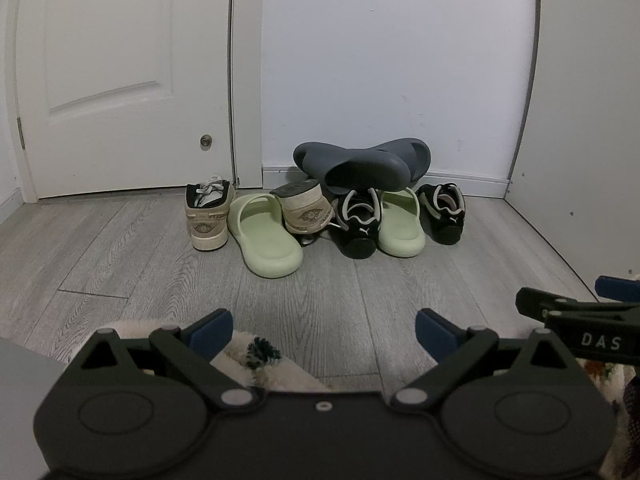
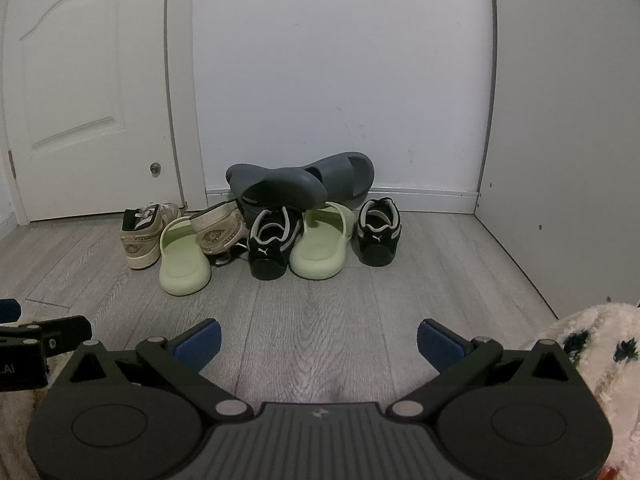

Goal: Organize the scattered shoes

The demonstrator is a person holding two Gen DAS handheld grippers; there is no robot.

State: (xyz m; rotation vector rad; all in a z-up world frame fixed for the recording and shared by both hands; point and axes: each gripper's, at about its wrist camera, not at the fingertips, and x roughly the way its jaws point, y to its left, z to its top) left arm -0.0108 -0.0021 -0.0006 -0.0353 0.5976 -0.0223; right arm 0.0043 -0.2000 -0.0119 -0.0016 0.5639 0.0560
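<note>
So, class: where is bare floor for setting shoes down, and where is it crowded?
Free: the grey floor between both hand-held grippers and the shoes, and left of the beige sneaker by the door. Crowded: the pile against the wall.

A home entryway is being shown. A white panelled door [image 1: 116, 80] with hinges is being seen at the left, beside a plain white wall [image 1: 392, 64] edged by a baseboard [image 1: 464, 182]. Grey wood-look flooring [image 1: 120, 248] is being covered near the wall by a jumble of household footwear: tan sneakers [image 1: 208, 216], pale green slides [image 1: 268, 236], black sneakers [image 1: 360, 224] and dark grey slides [image 1: 360, 162]. A fluffy rug [image 2: 600, 344] is being glimpsed at the near edge.
</note>
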